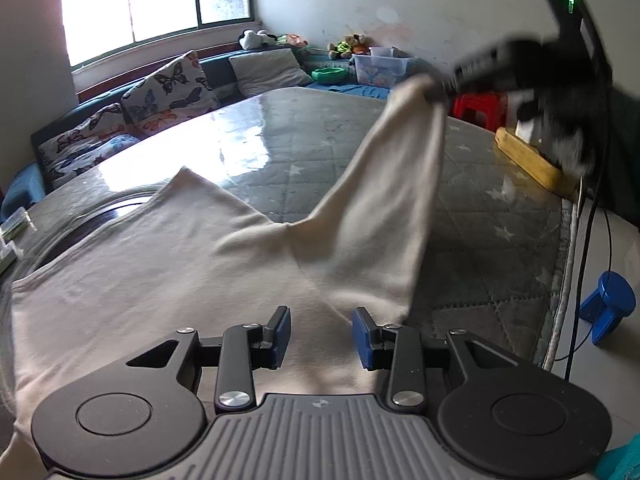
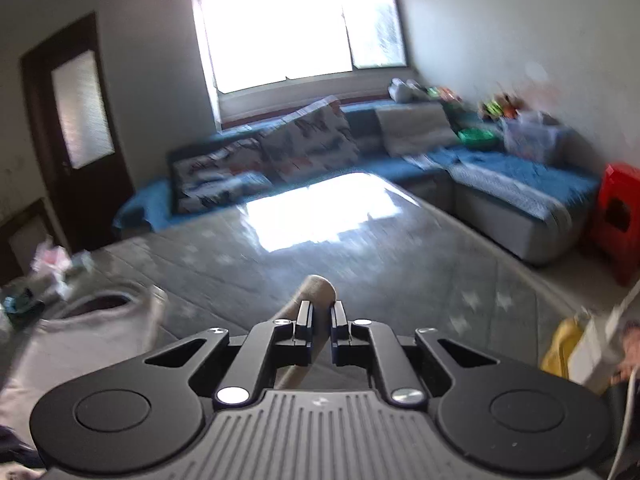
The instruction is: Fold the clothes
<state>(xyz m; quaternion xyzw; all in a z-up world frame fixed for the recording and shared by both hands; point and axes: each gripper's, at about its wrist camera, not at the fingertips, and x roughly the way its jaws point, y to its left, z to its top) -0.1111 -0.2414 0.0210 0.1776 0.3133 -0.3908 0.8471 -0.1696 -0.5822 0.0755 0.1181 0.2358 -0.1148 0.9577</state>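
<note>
A cream-white shirt (image 1: 168, 264) lies spread on the grey quilted mat (image 1: 480, 208), its neck opening at the left. My left gripper (image 1: 320, 328) is open and empty, hovering just above the shirt's body. My right gripper (image 1: 438, 90) shows at the upper right of the left wrist view, shut on the end of the shirt's sleeve (image 1: 392, 184) and lifting it off the mat. In the right wrist view my right gripper (image 2: 320, 316) is shut on the rolled sleeve end (image 2: 318, 292), and the shirt (image 2: 80, 336) lies at the lower left.
A blue corner sofa (image 2: 500, 176) with butterfly cushions (image 1: 168, 88) runs along the far walls. A red stool (image 1: 480, 108), a wooden board (image 1: 528, 160) and a blue stool (image 1: 608, 304) stand at the right. Cables (image 1: 580, 280) hang by the mat's right edge.
</note>
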